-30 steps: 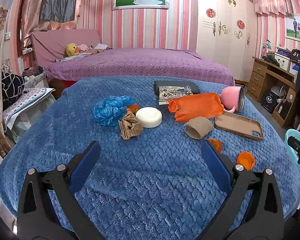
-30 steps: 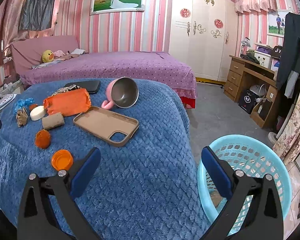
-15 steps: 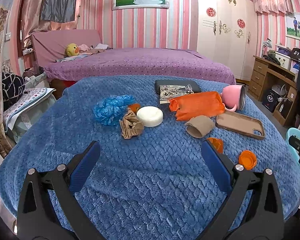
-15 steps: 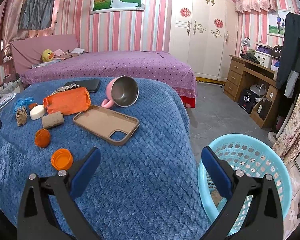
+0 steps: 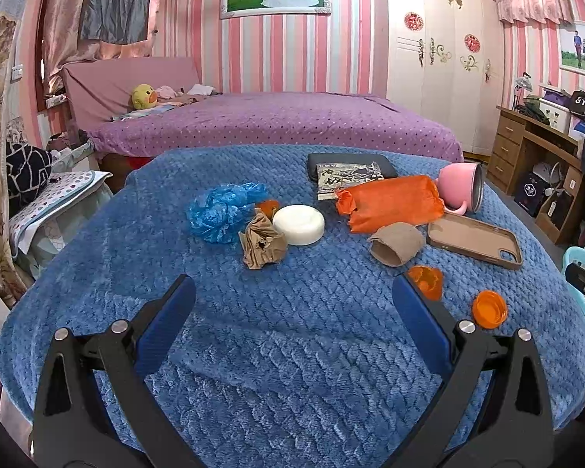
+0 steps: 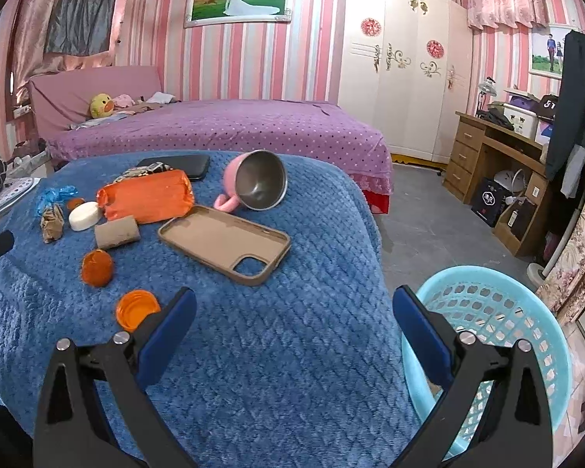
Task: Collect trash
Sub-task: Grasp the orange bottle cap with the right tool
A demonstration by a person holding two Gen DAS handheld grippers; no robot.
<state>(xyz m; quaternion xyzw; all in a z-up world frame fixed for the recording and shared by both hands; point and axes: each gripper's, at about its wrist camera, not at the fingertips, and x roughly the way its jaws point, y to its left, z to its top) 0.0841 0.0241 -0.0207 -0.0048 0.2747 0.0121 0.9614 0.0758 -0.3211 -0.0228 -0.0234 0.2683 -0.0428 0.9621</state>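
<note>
The blue quilted-fleece tabletop (image 5: 292, 351) is carrying every item, and the perforated light-blue plastic basket (image 6: 526, 312) is standing on the floor just beside its right edge. Since a second ago the left view has been drifting only slightly, the items sliding a little down and rightward in frame; nothing has been lifted, so by this reading collection has not yet begun and the tools are only lining up.

The left tool (image 5: 293, 296) is hovering released, jaws wide and empty, over bare fleece near the crumpled brown paper wad (image 5: 262, 245). The right tool (image 6: 294, 310) is likewise released and empty, hanging between tabletop edge and basket.

The orange foil wrapper packet (image 5: 390, 202) is lying flat, long axis running left–right in the left view. The blue crumpled plastic bag (image 5: 222, 210) is sitting to the left of the paper wad. The short brown cardboard tube (image 5: 396, 243) is lying on its side, its open end facing the left camera. The orange plastic bottle cap (image 6: 136, 308) is resting hollow side up just beside the right tool's left finger. The crumpled orange scrap (image 6: 96, 268) is lying near it.
</note>
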